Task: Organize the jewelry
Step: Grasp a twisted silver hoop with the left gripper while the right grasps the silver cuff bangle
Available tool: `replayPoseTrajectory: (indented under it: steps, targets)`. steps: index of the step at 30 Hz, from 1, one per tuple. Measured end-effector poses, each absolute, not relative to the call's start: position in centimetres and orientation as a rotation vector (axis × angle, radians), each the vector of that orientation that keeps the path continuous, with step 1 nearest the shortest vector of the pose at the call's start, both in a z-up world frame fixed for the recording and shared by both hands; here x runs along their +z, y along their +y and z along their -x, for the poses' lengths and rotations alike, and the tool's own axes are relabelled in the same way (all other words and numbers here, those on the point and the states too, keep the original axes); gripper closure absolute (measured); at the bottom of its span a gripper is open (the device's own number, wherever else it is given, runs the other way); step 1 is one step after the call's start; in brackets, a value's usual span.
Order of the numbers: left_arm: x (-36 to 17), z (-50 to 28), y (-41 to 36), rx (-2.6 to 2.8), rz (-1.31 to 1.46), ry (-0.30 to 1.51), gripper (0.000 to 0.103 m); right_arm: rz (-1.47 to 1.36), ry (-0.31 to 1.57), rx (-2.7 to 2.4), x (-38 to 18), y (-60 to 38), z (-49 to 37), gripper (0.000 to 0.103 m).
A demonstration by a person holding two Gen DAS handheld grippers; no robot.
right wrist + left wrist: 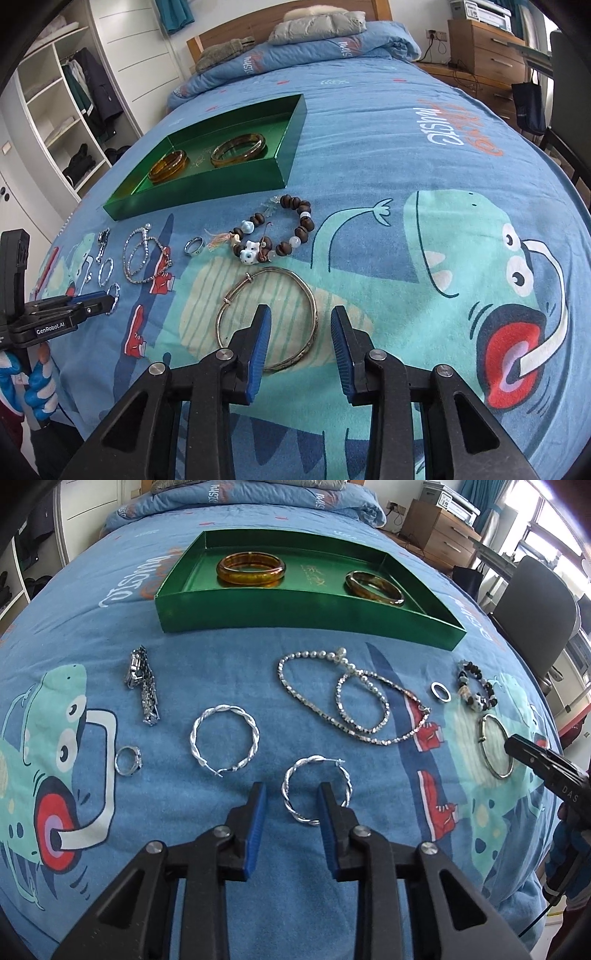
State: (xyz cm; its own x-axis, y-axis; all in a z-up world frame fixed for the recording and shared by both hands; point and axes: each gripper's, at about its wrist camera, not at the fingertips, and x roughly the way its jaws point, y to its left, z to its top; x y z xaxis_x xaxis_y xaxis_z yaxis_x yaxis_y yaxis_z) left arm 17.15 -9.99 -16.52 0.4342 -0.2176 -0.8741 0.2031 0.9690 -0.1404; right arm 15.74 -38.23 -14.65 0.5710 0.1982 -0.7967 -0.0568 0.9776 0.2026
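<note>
Jewelry lies spread on a blue bedspread in front of a green tray that holds two amber bangles. My left gripper is open, low over a twisted silver hoop earring; the hoop's left side lies between the fingers and its right side shows beyond the right finger. My right gripper is open too, with the right side of a thin silver bangle between its fingers. No pad presses on anything. The tray sits further up the bed.
A second hoop, a silver chain, a watch band, two rings and a dark bead bracelet lie between the grippers and the tray. Folded quilt at the bed head; shelves left, drawers and chair right.
</note>
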Motion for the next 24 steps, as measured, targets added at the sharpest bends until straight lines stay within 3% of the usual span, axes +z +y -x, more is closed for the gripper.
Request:
replayPoseTrajectory:
  steps: [18, 21, 24]
  targets:
    - [-17.0, -17.5, -11.4, -0.189, -0.061, 1.112, 0.078, 0.029, 1.154, 0.12, -16.4, -36.3, -18.7, 0.073]
    - [-16.9, -17.6, -11.5, -0.191, -0.057, 1.111, 0.083, 0.052, 1.15, 0.104, -16.4, -36.0, -18.6, 0.078]
    - [-16.8, -17.4, -11.7, -0.2, -0.067, 1.096, 0.092, 0.046, 1.136, 0.085, -16.1, -35.7, -18.4, 0.096]
